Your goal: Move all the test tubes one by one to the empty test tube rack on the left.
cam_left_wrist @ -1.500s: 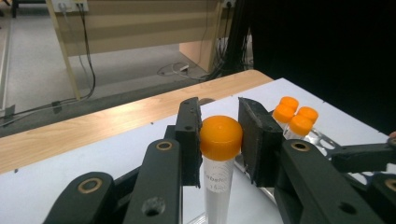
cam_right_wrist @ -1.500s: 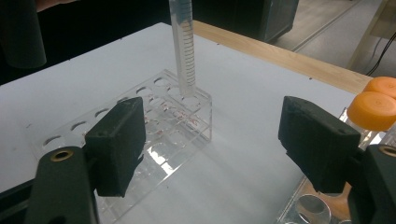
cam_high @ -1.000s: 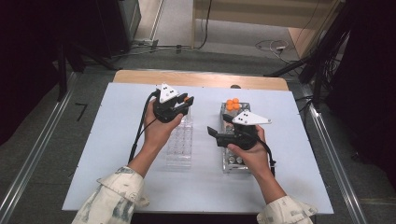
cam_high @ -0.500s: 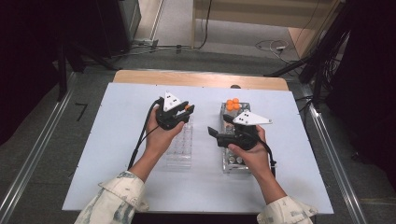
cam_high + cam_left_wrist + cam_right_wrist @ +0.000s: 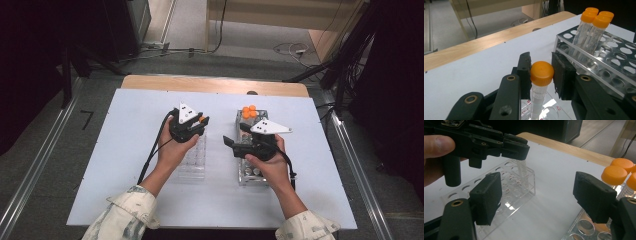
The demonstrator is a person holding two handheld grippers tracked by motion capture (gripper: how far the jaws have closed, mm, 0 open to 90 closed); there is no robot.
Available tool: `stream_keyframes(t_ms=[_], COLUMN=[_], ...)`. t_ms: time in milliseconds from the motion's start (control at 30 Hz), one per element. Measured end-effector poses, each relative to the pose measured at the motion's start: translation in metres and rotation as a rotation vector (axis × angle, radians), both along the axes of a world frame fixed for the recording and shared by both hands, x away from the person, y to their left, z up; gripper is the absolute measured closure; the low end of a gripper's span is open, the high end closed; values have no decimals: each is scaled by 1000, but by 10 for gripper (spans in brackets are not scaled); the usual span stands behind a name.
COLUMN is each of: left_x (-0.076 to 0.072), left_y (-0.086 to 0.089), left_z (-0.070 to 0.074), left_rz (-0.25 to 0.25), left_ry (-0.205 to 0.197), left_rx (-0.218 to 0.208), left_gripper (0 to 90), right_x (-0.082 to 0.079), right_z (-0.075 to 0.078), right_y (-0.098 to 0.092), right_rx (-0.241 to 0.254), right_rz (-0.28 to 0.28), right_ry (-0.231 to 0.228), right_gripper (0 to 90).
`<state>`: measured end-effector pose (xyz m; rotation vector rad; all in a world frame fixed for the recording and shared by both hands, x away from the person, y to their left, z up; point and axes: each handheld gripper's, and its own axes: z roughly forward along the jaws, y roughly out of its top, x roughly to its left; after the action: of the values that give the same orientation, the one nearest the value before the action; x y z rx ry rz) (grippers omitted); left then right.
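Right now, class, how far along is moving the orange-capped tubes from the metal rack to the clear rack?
Done: none stand in the clear rack yet, as far as the views show. In hand: the left gripper holds one tube by its cap, lowering into the clear rack. Left: three tubes wait in the metal rack; the right gripper is open.

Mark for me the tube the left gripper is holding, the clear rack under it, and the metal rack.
Held tube [image 5: 541, 72], left gripper view, on its orange cap.
Clear rack [image 5: 509, 195], right gripper view, on its top plate with holes.
Metal rack [image 5: 609, 67], left gripper view, on its perforated top plate.
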<state>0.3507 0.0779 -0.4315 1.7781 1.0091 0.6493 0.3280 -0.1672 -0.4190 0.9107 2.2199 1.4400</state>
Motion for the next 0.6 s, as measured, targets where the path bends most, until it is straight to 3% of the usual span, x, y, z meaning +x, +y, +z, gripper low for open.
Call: stream_keyframes(t_ms=[333,600], left_x=[-2,-8], left_y=[-1,4], left_z=[1,12], left_rz=[-9,-9], left_ry=[5,0], left_rx=[-16,-81], left_gripper=[571,406], right_x=[0,-1], right_z=[1,1], right_y=[-1,-4], right_rx=[3,6], right_rz=[1,-4], right_ry=[-3,-3], right_gripper=[219,219])
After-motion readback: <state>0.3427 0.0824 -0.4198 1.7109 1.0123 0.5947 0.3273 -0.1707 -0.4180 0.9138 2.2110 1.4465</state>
